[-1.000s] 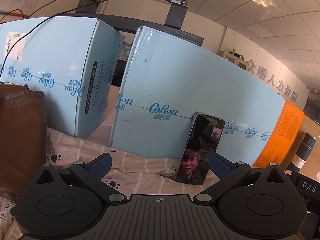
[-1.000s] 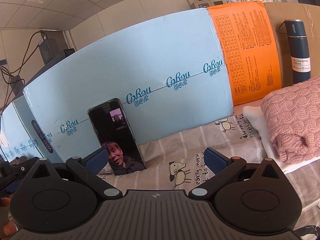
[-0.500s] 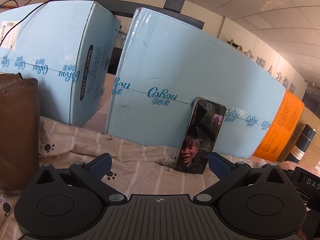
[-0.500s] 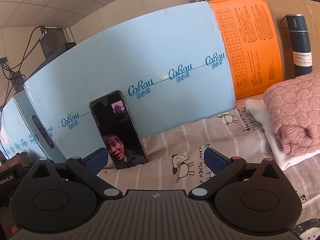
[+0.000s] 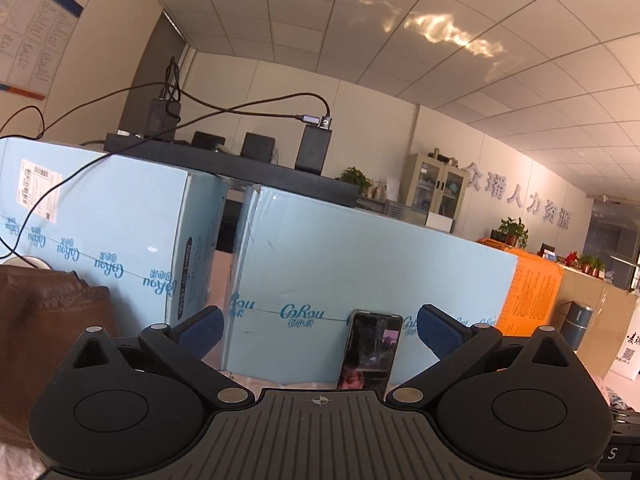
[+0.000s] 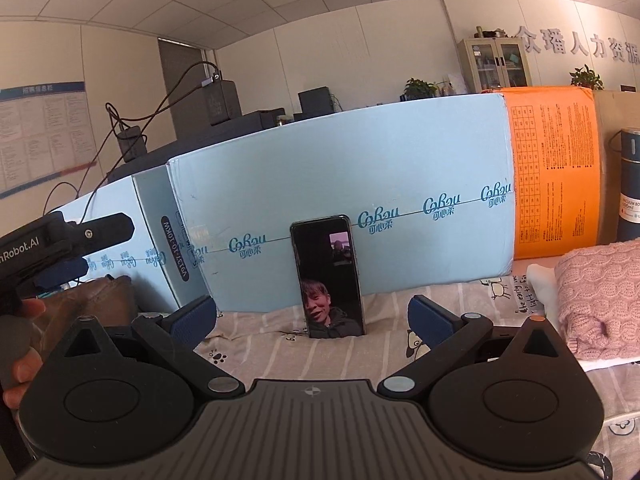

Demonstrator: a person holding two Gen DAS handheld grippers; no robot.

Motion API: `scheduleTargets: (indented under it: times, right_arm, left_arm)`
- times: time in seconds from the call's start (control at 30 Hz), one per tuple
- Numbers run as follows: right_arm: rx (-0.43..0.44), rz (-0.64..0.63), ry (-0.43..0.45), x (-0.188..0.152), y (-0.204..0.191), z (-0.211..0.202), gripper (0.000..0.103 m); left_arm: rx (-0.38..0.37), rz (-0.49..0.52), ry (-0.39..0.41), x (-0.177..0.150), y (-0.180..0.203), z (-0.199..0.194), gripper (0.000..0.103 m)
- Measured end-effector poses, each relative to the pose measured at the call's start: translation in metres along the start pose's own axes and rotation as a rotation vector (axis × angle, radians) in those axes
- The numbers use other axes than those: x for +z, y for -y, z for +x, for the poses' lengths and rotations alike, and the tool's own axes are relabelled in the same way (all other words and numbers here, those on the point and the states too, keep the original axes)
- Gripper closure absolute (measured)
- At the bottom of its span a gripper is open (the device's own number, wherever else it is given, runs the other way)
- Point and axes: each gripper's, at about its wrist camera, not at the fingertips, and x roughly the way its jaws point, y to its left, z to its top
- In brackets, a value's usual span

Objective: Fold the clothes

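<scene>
A folded pink knit sweater lies on a white folded garment at the right of the striped, cartoon-printed sheet. A brown leather garment stands at the left; it also shows in the right wrist view. My left gripper is open and empty, held high and tilted up toward the boxes. My right gripper is open and empty above the sheet. The left gripper also shows in the right wrist view, at the left edge in a hand.
Light blue cartons wall the back of the sheet, with an orange box to the right. A phone with a video call leans on the cartons. A dark blue vacuum bottle stands at the far right. Cables and chargers sit on top.
Both grippers have risen and tilted upward; the left view now shows mostly ceiling and the box tops. The jaws of both stay open.
</scene>
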Motion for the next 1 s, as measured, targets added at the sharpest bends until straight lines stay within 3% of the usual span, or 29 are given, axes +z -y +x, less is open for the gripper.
scheduleTargets:
  times: [0.3, 0.4, 0.57, 0.73, 0.83, 0.9, 1.0]
  right_arm:
    - [0.12, 0.06, -0.202, 0.007, 0.002, 0.007, 0.0]
    - [0.18, 0.047, -0.274, 0.006, 0.004, 0.011, 0.0]
    - [0.21, 0.021, -0.375, 0.005, 0.003, 0.019, 0.0]
    - [0.22, 0.002, -0.483, 0.011, 0.001, 0.021, 0.0]
    - [0.251, 0.059, -0.508, 0.02, 0.003, 0.015, 0.0]
    - [0.275, 0.093, -0.509, 0.026, 0.004, 0.01, 0.0]
    - [0.303, 0.115, -0.518, 0.032, 0.0, 0.004, 0.0]
  left_arm:
    - [0.048, -0.014, -0.053, -0.001, -0.013, -0.015, 0.0]
    - [0.086, -0.007, -0.073, -0.004, -0.017, -0.019, 0.0]
    - [0.123, 0.026, -0.134, -0.014, -0.018, -0.022, 0.0]
    - [0.041, 0.058, -0.256, -0.014, -0.018, -0.018, 0.0]
    - [-0.032, -0.038, -0.344, -0.01, -0.027, -0.015, 0.0]
    - [-0.037, -0.08, -0.377, -0.009, -0.031, -0.016, 0.0]
    - [-0.015, -0.057, -0.38, -0.011, -0.03, -0.024, 0.0]
